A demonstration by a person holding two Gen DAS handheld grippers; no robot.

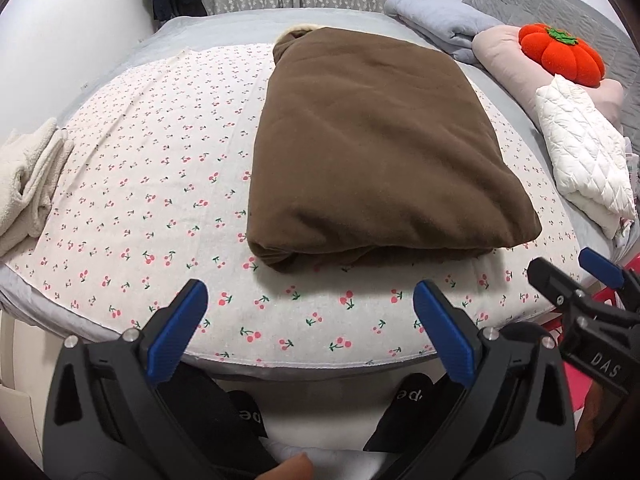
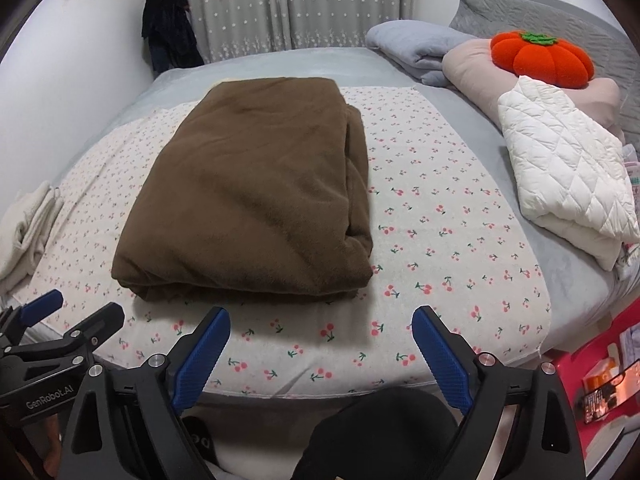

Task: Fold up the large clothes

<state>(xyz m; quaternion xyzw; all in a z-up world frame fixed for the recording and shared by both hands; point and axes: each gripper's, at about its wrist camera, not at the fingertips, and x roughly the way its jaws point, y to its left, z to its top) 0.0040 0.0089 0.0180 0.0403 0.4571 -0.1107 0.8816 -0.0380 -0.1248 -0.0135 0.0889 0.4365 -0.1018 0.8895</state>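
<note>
Folded brown fleece garment [image 1: 372, 152] lying flat on the cherry-print bed sheet [image 1: 152, 184], just beyond both grippers, left gripper [image 1: 308, 328] and right gripper [image 2: 320, 356] hovering with blue-padded fingers spread wide, gripping nothing.

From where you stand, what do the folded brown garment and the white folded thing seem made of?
Brown garment: probably soft fleece or brushed cloth, matte, with a fuzzy nap and thick rounded folds. White folded thing: seemingly padded quilted fabric, smooth, with stitched diamond puffs.
</note>
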